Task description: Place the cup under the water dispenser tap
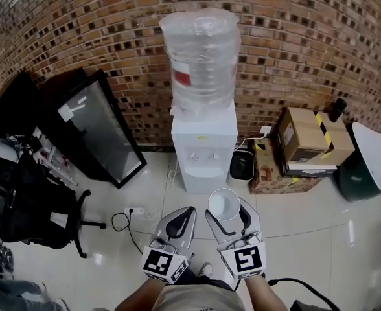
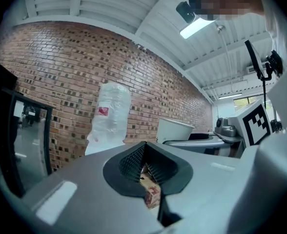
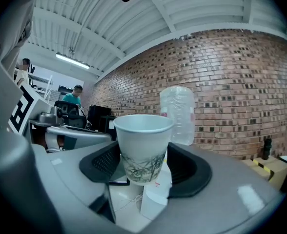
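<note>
Paper cup (image 1: 224,204) is clamped in right gripper (image 1: 228,212). Head view: water dispenser (image 1: 203,135) tap (image 1: 194,155) at 12 o'clock, well apart. Left gripper view: left gripper (image 2: 144,147) closed, empty. Right gripper view: pads (image 3: 187,169) squeeze thin wall. Likely risks: crushing, or rim knocking the tap.

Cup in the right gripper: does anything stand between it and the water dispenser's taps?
Nothing visible does. The cup, held in the right gripper, faces the water dispenser across floor tiles; the left gripper is beside it, off the path.
</note>
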The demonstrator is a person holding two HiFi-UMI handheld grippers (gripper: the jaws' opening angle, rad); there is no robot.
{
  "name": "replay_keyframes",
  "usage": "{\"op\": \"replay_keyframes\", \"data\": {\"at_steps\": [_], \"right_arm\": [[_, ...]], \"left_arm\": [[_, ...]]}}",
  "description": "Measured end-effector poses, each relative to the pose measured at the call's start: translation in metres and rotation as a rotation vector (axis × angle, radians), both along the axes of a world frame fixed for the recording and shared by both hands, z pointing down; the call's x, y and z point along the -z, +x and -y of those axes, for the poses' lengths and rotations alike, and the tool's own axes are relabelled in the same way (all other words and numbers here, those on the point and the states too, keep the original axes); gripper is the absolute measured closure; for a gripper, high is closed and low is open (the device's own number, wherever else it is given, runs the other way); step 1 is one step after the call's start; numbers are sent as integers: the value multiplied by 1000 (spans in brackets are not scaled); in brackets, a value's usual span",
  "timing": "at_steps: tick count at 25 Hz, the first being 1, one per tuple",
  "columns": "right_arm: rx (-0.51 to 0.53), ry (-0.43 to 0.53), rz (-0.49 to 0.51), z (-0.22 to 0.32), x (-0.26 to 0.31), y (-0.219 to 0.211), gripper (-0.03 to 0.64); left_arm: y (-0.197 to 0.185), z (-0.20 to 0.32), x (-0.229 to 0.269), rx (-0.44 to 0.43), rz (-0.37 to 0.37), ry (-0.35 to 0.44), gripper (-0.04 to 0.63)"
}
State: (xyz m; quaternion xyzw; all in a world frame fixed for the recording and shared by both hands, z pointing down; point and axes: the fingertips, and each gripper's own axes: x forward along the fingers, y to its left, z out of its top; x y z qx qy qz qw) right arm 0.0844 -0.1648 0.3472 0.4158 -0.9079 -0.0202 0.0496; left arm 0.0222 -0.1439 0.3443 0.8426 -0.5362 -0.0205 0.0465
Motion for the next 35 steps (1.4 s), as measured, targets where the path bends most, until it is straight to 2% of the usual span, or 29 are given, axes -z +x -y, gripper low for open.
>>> {"op": "replay_keyframes", "data": {"at_steps": [9,19,35], "right_arm": [[-1,-6,-19,26,-4,-13,308],[-16,-14,-39,77,-9,-43,308],[-67,-48,-87,157,-39,-88,308]], "left_arm": [[-13,26,-11,4,-34,-5,603],[-40,81,-9,-13,-56,-5,603],[-79,163,-39,-62,-82,-29,603]]}}
